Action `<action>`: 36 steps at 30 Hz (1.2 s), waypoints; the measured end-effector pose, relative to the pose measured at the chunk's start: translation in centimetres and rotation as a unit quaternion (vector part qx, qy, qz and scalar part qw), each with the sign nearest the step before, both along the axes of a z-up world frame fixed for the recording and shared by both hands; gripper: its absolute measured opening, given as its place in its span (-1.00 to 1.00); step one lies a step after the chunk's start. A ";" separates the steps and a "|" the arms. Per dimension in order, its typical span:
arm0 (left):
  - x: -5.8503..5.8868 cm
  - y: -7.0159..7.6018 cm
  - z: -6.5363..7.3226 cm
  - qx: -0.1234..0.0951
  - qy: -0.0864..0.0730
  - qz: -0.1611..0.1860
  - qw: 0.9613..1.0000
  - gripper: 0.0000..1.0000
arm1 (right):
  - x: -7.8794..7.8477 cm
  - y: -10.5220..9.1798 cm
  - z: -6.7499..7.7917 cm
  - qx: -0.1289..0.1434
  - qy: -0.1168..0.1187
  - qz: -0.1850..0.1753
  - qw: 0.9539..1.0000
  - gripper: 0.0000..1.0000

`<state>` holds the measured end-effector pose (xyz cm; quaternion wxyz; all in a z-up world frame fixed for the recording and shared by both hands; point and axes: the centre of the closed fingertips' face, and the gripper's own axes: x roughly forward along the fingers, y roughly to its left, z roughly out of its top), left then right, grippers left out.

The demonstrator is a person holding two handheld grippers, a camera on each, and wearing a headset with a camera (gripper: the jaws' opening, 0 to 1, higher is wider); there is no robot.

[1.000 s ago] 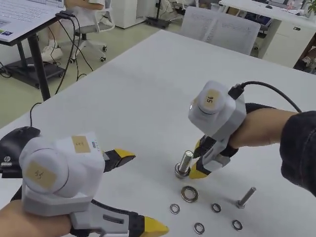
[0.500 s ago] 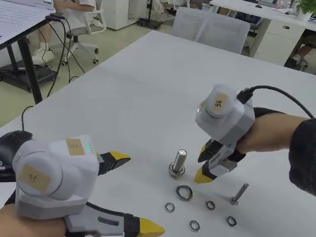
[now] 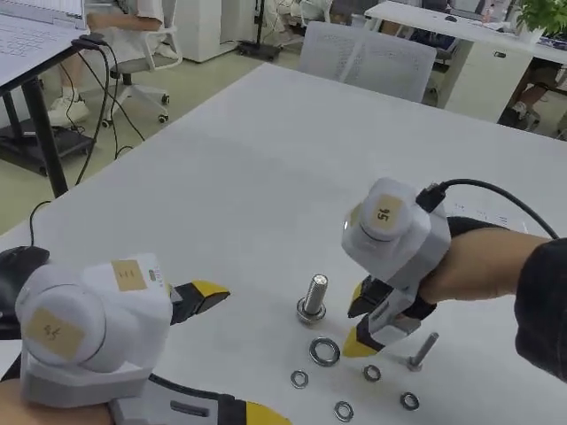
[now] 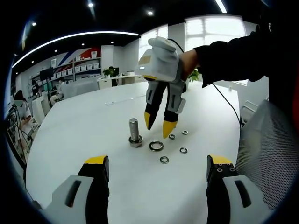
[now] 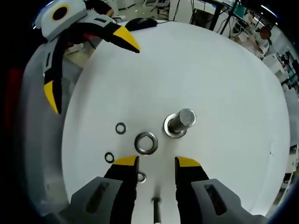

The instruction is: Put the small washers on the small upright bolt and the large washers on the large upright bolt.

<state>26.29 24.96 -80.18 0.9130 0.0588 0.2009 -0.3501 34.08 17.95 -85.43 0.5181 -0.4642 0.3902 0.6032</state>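
A large bolt (image 3: 314, 294) stands upright on the white table (image 3: 266, 177) with one large washer around its base. Another large washer (image 3: 324, 351) lies flat just in front of it. Several small washers (image 3: 299, 379) are scattered nearer me. The small bolt (image 3: 422, 351) lies on its side at the right. My right gripper (image 3: 359, 320) hangs open and empty to the right of the large bolt, above a small washer (image 3: 372, 373). Its own view looks down on the bolt (image 5: 180, 122) and the loose large washer (image 5: 146, 142). My left gripper (image 3: 235, 354) stands wide open at the near left, empty.
A mesh chair (image 3: 368, 60) stands at the table's far edge. A black desk with cables (image 3: 53, 80) is at the left, beyond the table. A dark mouse-like object (image 3: 13, 261) lies near the table's left edge.
My right gripper has drawn back from the base of the large bolt, toward me and to the right. The head camera has shifted. The washers and bolts lie as before.
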 end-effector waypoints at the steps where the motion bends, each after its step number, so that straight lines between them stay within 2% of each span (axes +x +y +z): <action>1: 0.0 0.0 0.0 0.001 0.000 0.000 1.000 0.72 | -0.1 0.0 -0.2 -0.002 0.000 0.002 1.000 -0.36; 15: -0.2 0.0 0.0 0.002 0.000 0.000 1.000 0.72 | -1.6 0.9 -1.2 -0.005 0.009 0.016 1.000 -0.37; 36: -0.5 0.1 0.1 -0.001 0.000 0.001 1.000 0.71 | -2.2 1.5 -1.7 -0.012 -0.003 0.032 0.999 -0.45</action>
